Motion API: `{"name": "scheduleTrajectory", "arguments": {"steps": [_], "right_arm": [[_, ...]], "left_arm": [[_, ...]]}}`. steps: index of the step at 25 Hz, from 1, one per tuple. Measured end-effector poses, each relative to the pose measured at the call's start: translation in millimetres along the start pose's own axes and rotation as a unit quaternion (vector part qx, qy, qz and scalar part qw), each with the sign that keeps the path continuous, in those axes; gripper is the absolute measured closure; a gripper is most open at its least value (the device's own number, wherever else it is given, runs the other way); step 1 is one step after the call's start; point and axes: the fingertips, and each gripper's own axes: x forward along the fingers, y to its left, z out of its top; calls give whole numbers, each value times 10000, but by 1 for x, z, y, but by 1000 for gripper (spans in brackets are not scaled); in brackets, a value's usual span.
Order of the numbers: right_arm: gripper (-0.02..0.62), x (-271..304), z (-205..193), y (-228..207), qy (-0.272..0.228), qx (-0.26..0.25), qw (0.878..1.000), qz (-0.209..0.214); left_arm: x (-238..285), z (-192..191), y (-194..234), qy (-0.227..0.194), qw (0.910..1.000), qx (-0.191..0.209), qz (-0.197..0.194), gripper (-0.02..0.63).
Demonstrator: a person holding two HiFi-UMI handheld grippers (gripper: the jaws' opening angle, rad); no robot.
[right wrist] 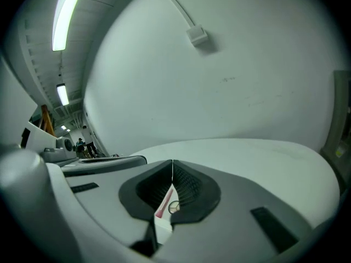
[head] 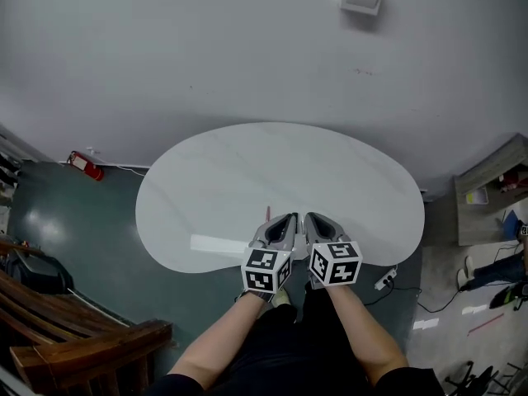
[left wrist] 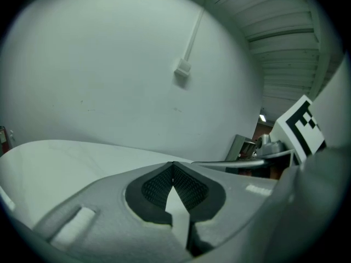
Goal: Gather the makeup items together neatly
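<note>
White table (head: 206,180), both grippers pressed shut, nothing pinched.
Left gripper (left wrist: 173,163) and right gripper (right wrist: 173,161) hovered side by side over the near edge, a pink stick (head: 267,213) lying just beside them. Best to come down slowly and nudge it, not jab.

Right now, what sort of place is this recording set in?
Probably a workshop or lab space, not a home: a white table by a plain wall, a power strip and cables on the floor, strip lights under a ribbed ceiling.
</note>
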Motion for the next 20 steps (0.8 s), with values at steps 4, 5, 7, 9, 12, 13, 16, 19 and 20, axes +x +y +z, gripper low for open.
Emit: {"name": "scheduleTrajectory", "arguments": {"steps": [4, 5, 7, 9, 12, 13, 16, 19, 20], "right_arm": [[578, -13, 32, 8, -231, -280, 9993, 63], [578, -17, 39, 10, -295, -328, 9990, 79], [579, -27, 53, 15, -417, -407, 9982, 106], [579, -34, 67, 18, -531, -478, 9974, 124], [580, -42, 85, 24, -685, -555, 9960, 155], [580, -45, 89, 26, -724, -578, 9956, 167], [580, -53, 103, 34, -837, -646, 9942, 203], [580, -60, 120, 39, -977, -706, 9924, 229], [580, -62, 126, 41, -1022, -731, 9918, 238]], "left_arm": [[-9, 28, -5, -174, 9998, 61, -100, 597], [-12, 35, -7, -214, 9997, 72, -119, 597], [-19, 47, -9, -284, 9994, 111, -145, 597], [-23, 60, -10, -351, 9991, 146, -171, 597], [-29, 79, -14, -468, 9984, 201, -231, 597], [-33, 85, -17, -506, 9981, 222, -257, 597], [-42, 104, -26, -632, 9969, 313, -338, 597], [-50, 124, -33, -754, 9954, 389, -437, 597], [-53, 130, -35, -786, 9950, 407, -462, 597]]}}
